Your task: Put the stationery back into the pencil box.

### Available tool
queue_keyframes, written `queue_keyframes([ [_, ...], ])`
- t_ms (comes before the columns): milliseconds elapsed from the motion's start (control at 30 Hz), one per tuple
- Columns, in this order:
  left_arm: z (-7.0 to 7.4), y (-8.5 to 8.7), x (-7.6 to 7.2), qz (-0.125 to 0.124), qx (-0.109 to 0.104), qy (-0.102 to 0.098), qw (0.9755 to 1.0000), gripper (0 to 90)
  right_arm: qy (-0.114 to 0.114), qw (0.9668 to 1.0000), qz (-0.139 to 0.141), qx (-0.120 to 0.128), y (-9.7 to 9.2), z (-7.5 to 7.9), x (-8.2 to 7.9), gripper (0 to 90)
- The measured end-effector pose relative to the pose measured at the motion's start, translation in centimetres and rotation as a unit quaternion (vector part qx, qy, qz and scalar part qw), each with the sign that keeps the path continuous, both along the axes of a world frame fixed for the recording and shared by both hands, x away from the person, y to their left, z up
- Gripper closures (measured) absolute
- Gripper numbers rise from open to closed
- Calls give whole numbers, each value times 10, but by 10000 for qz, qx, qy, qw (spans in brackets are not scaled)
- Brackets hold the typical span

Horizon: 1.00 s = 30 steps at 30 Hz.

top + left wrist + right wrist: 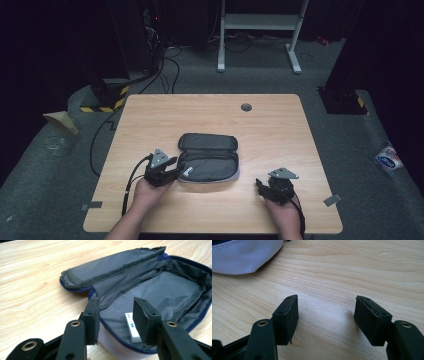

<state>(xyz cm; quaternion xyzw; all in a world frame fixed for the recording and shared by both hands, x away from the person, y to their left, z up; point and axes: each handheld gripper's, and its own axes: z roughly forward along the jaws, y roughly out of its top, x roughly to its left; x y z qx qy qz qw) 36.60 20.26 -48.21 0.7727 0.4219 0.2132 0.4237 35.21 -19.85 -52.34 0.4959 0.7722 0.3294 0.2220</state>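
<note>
Left gripper gapes over soft grey fabric pouch; right gripper spread above woodgrain table

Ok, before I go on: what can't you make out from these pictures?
- White block in the pouch: the left gripper view has its right jaw covering one side; the blue print is too small to read.
- High view: that block is a tiny pale spot; its shape is lost.
- Right gripper view: the pouch's grey outside is cut off by the top edge.
- Round thing on the table: too small to identify.
</note>
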Motion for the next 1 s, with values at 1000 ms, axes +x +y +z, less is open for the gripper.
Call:
queue_keyframes([
  [1000, 6, 89, 11, 1161, -37, -31, 9932, 418, 3, 10000, -2, 3, 0, 0, 0, 359],
])
